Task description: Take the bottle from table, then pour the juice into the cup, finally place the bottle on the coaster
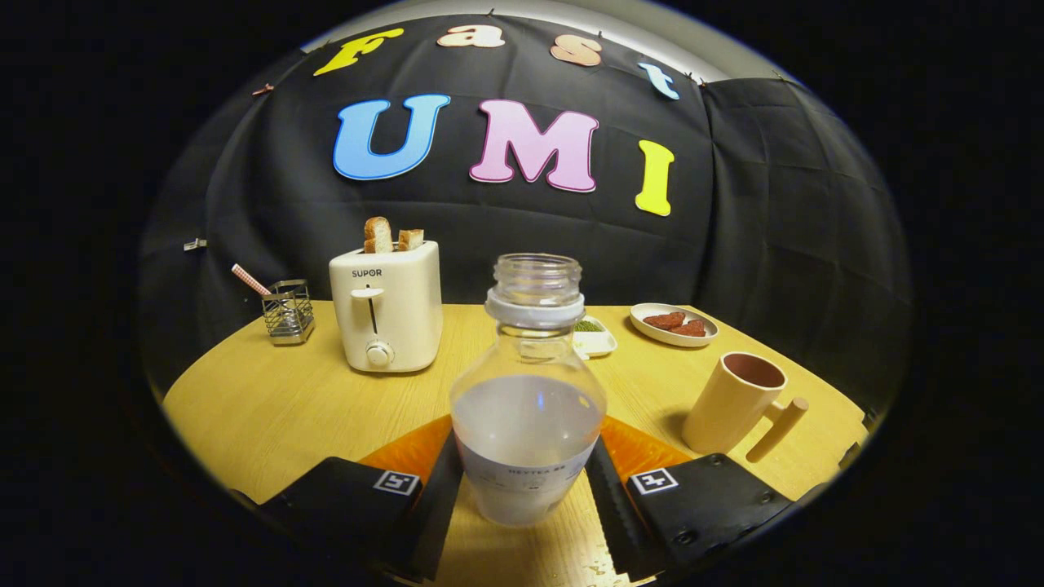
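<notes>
I have the gripper (526, 481) closed on the upright, uncapped bottle (528, 408), both fingers seemingly pressing its sides. The cup (736, 402) stands ahead to its right, apart.

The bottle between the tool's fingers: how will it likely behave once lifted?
The bottle is uncapped and partly full, so tilting probably spills it. Its clear, smooth, rounded wall may slip in the tool, whose fingers flank its lower body. The liquid sits low, so it likely stays fairly steady upright.
</notes>
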Available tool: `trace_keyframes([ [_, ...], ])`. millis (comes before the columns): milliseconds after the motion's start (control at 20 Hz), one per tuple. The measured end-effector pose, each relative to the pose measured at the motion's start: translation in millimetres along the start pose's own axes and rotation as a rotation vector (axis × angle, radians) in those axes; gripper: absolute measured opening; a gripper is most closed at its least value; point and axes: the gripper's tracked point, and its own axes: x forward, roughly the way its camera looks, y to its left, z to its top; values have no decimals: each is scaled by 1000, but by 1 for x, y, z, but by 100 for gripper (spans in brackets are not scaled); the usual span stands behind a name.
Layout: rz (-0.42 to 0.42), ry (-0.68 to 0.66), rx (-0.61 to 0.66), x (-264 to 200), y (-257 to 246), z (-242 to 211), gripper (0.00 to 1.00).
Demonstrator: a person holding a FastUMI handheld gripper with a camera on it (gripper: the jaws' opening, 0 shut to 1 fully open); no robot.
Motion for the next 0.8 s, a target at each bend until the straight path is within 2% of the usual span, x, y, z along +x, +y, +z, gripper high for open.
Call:
trace_keyframes([
  [250,0,20,24,-9,-15,3,74],
  [400,63,53,40,-14,-10,5,72],
  [550,37,42,27,-22,-22,23,71],
  [800,-16,37,90,-26,-39,46,71],
])
